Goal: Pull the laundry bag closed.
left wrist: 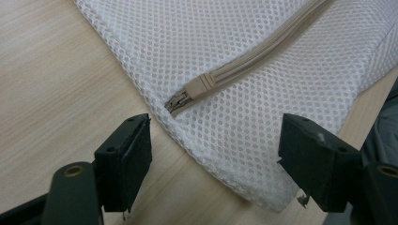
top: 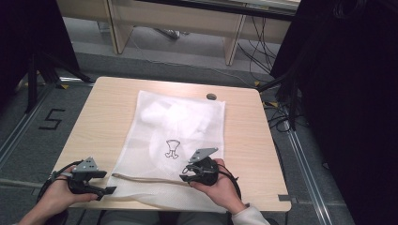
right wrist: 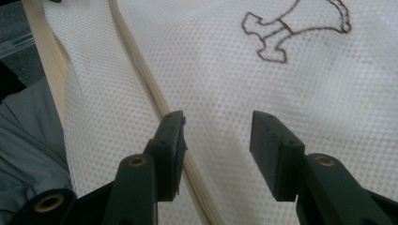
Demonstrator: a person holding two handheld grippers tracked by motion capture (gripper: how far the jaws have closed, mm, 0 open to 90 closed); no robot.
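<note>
Bag: a white, rectangular mesh laundry bag lies flat on the light wooden table, reaching from the middle of the tabletop to its near edge.
Contents: a paler, bunched white shape shows through the mesh in the far half of the bag; what it is cannot be told.
Mesh: fine honeycomb netting, soft and slightly puffed at the hem; the near corner is rounded and lies by the table edge.
Zip: a beige zip band runs across the near end of the bag; its closed end with the beige stop sits close to the bag's left edge.
Print: a small dark outline figure is drawn on the middle of the bag; in the right gripper view it is a brown outline. No readable lettering on it.
Writing: a black "5" is marked on the grey floor left of the table.
Left gripper: at the bag's near left corner, jaws spread wide, pinching nothing; the corner lies between and beyond them.
Right gripper: over the near right part of the bag, jaws spread; one fingertip sits just at the zip band, nothing pinched.
Table top: a small dark round disc lies just beyond the bag's far right corner.
</note>
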